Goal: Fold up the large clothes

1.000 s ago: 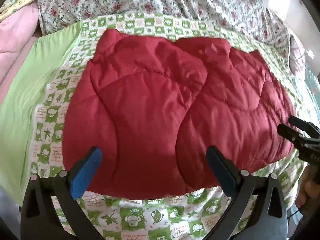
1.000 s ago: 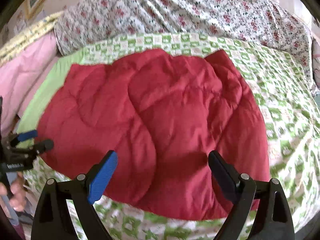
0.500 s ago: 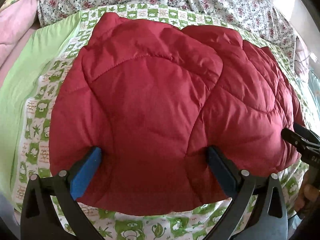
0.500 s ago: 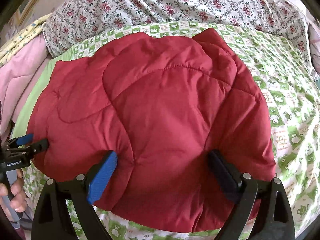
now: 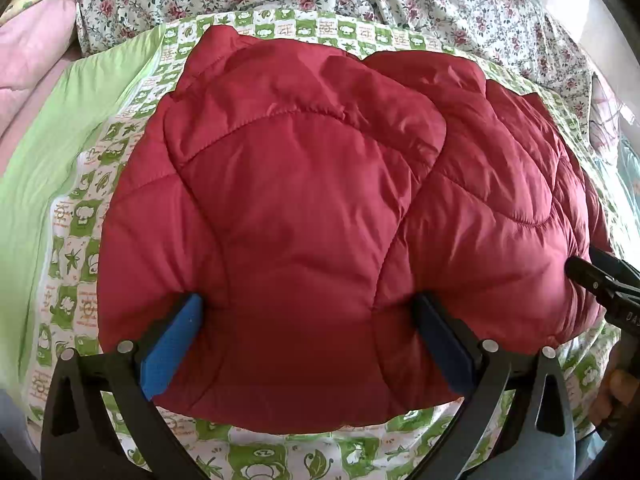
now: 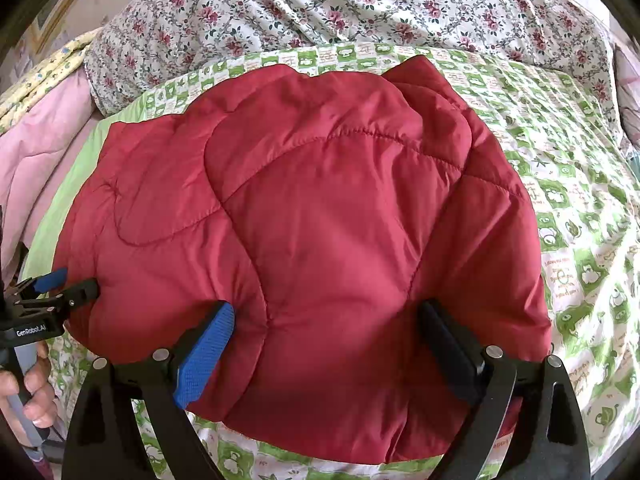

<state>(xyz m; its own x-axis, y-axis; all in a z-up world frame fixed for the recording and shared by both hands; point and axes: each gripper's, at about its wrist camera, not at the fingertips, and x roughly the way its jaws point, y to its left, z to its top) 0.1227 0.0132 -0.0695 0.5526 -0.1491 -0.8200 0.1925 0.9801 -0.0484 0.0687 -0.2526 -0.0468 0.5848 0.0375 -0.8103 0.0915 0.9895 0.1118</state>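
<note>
A red quilted puffer jacket (image 5: 320,216) lies folded on the bed, also in the right wrist view (image 6: 320,220). My left gripper (image 5: 308,320) is open, its fingers pressed onto the jacket's near left edge with the fabric bulging between them. My right gripper (image 6: 324,328) is open the same way on the jacket's near right part. The right gripper's tips (image 5: 600,280) show at the left view's right edge. The left gripper's tips (image 6: 60,288) show at the right view's left edge, touching the jacket's side.
The jacket rests on a green-and-white patterned sheet (image 5: 80,280) (image 6: 580,220). A floral quilt (image 5: 360,0) (image 6: 360,4) is bunched along the far side. Pink bedding (image 5: 28,60) (image 6: 36,152) lies at the far left.
Both grippers have moved forward and down from above the sheet onto the jacket's near edge. The jaws stay open, now straddling the puffy fabric.
</note>
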